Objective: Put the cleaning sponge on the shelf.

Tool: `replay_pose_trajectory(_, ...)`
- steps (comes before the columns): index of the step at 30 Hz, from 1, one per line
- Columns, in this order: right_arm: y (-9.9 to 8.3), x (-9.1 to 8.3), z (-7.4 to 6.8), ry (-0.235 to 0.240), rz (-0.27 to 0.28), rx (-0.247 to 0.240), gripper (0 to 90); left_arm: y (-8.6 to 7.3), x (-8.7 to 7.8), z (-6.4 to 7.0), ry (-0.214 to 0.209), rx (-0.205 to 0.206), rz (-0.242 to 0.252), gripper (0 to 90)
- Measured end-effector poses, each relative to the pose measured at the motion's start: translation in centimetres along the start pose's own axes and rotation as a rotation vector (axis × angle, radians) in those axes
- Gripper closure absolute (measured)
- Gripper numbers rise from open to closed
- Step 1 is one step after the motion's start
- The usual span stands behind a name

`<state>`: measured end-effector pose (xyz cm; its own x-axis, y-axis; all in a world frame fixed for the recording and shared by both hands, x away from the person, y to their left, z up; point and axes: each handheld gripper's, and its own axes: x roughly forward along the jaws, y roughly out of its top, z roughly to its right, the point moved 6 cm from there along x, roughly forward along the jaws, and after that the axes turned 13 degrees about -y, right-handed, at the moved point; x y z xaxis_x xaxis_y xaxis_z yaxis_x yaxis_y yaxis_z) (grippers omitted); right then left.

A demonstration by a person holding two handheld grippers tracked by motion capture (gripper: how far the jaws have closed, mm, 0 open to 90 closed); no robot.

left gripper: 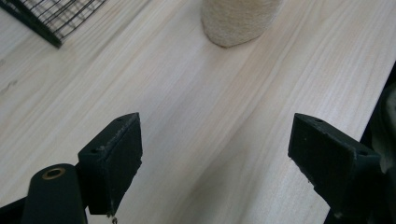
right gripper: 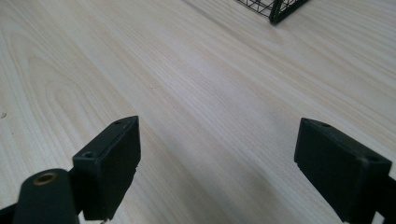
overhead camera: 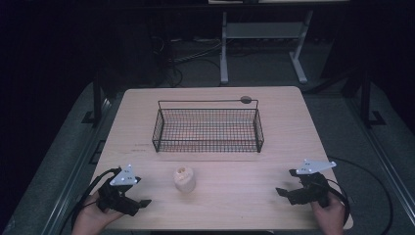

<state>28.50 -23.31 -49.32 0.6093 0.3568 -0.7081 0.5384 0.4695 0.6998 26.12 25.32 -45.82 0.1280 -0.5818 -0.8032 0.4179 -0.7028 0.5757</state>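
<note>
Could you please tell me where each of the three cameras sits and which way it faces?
High view: above the near edge, facing forward and down on the pale wooden table; both hands and grippers enter below.
Left gripper view: rides the left gripper, looking past open black jaws at the cream yarn spool.
Right gripper view: rides the right gripper, jaws open, over bare wood.
Shared: both gripper views catch a corner of the black wire basket.

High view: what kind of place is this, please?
Probably a lab or workshop set up for recording, not a home: a plain wooden table under bright light in a dark room, cables on the floor behind, and a metal stand.
</note>
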Motion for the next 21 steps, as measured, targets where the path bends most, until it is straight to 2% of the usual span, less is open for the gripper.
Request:
replay_pose_trajectory(14,0.0,0.0,-0.3,0.011,0.004,-0.013,14.2,2.6,0.0,0.4,-0.027,0.069,-0.064,16.8)
replay_pose_trajectory(21,0.0,0.1,-0.5,0.016,0.000,-0.013,14.2,3.6,-0.2,0.4,-0.038,0.083,-0.073,16.8)
